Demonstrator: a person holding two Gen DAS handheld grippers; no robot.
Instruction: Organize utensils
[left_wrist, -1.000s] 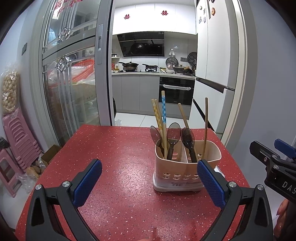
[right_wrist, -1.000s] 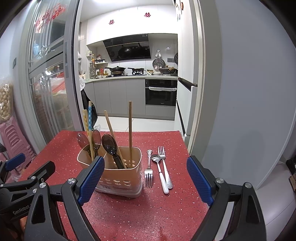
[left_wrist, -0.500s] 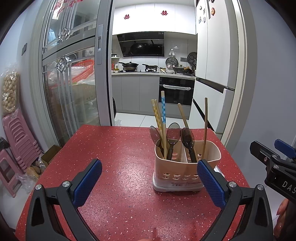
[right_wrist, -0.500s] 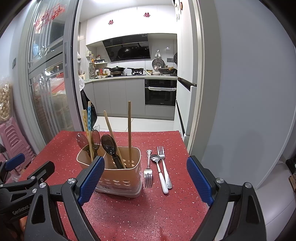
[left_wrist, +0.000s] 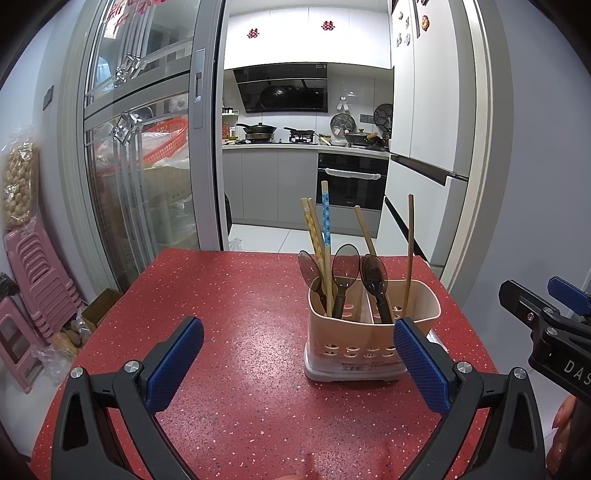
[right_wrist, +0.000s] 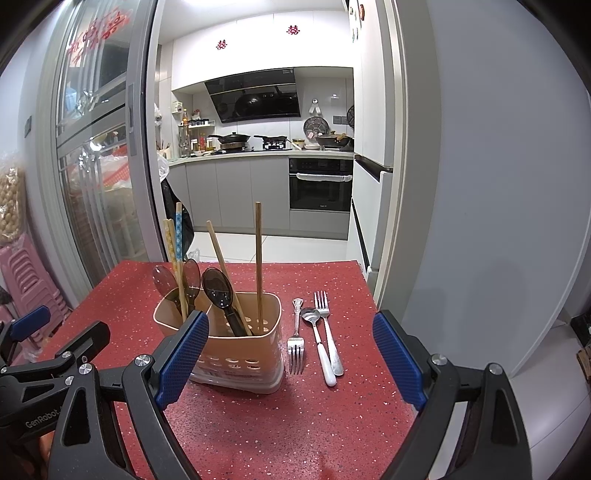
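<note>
A beige utensil caddy (left_wrist: 373, 339) (right_wrist: 240, 350) stands on the red speckled table (left_wrist: 240, 332) (right_wrist: 295, 424). It holds three dark spoons (right_wrist: 218, 288) and several chopsticks (right_wrist: 258, 258). Two metal forks (right_wrist: 296, 343) (right_wrist: 328, 328) and a white-handled spoon (right_wrist: 319, 343) lie on the table just right of the caddy. My left gripper (left_wrist: 299, 358) is open and empty, in front of the caddy. My right gripper (right_wrist: 291, 362) is open and empty, near the forks and spoon. Each gripper shows at the edge of the other's view.
The table's right edge (right_wrist: 388, 332) drops off beside a white wall. Glass sliding doors (left_wrist: 140, 166) stand to the left, pink stools (left_wrist: 33, 295) on the floor beside them. A kitchen with an oven (left_wrist: 351, 184) lies beyond the table's far edge.
</note>
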